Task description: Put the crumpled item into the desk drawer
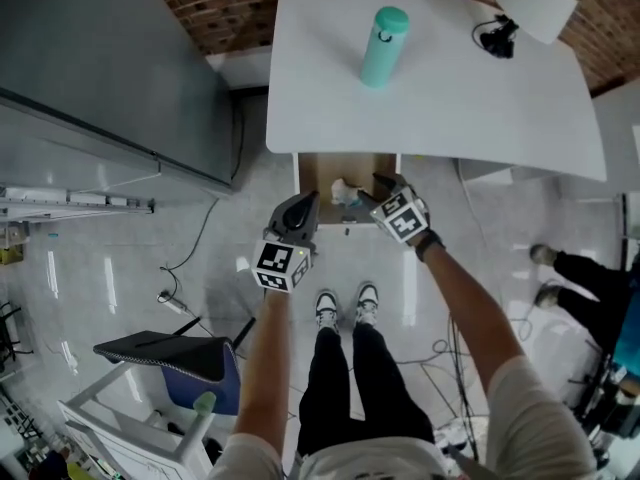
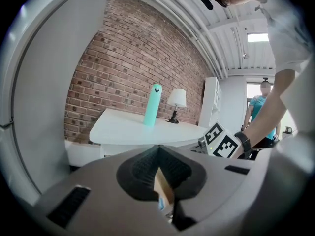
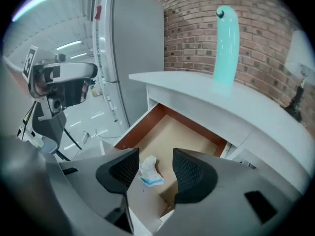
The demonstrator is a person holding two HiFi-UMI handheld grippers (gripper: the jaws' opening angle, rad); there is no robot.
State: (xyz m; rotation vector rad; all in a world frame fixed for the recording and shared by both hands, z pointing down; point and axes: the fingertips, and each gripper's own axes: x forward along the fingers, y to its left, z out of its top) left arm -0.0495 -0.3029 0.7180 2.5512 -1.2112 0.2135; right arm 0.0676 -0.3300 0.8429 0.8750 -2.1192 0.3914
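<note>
Under the white desk [image 1: 440, 98] the wooden drawer [image 1: 318, 173] stands pulled out. On its floor lies the crumpled item [image 3: 149, 172], a white wad with a blue patch, also seen in the head view [image 1: 345, 192]. My right gripper [image 3: 155, 168] hovers just above the drawer, jaws open, the wad below the gap and untouched. In the head view the right gripper [image 1: 382, 190] is at the drawer's front right. My left gripper [image 1: 300, 210] hangs at the front left corner, and in its own view the left gripper [image 2: 158, 154] is shut with nothing held.
A teal bottle [image 1: 383, 46] and a lamp [image 1: 530, 3] stand on the desk. A grey fridge [image 1: 100, 68] is to the left. A chair [image 1: 165, 358] and floor cables [image 1: 185, 268] lie behind left. Another person [image 1: 590, 288] stands at the right.
</note>
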